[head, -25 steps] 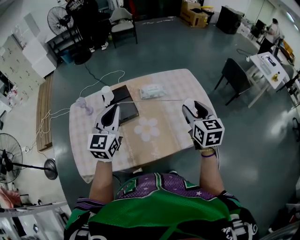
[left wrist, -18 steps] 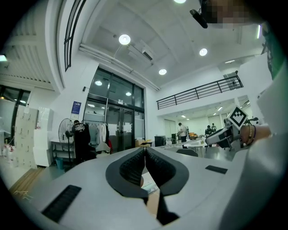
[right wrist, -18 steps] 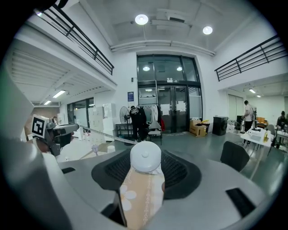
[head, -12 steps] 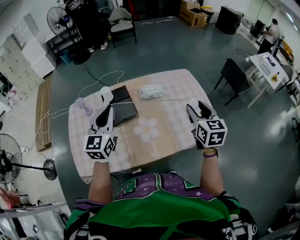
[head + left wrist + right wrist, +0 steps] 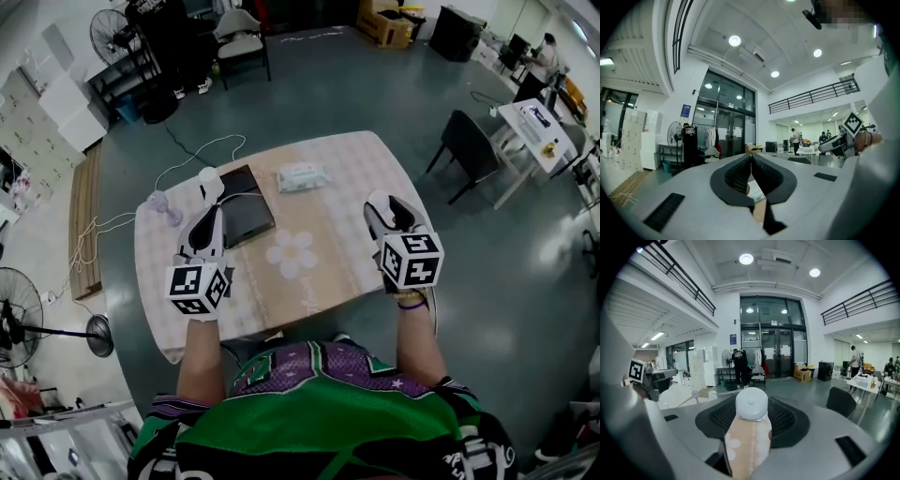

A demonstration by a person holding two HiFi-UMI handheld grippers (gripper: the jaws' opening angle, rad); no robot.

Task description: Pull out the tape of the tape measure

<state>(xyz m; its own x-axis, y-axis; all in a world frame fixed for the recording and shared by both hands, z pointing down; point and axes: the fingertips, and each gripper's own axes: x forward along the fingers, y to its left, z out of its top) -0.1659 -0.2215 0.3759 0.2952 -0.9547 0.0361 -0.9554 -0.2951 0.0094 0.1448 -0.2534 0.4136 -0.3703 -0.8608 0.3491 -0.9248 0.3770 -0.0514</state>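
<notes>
At the left of the surface (image 5: 347, 178), the left claw (image 5: 214, 220) is pinched fully together with nothing seen between its pads, so it probably has yet to catch the tape's end. Doing this well likely means nipping that end squarely, then drawing the hands straight apart, level. Mid-surface lies a wipes pack (image 5: 300, 177), the only container here, its contents unseen. At the right, the right claw (image 5: 386, 211) stands wide, clamping the round white tape measure (image 5: 751, 404).
</notes>
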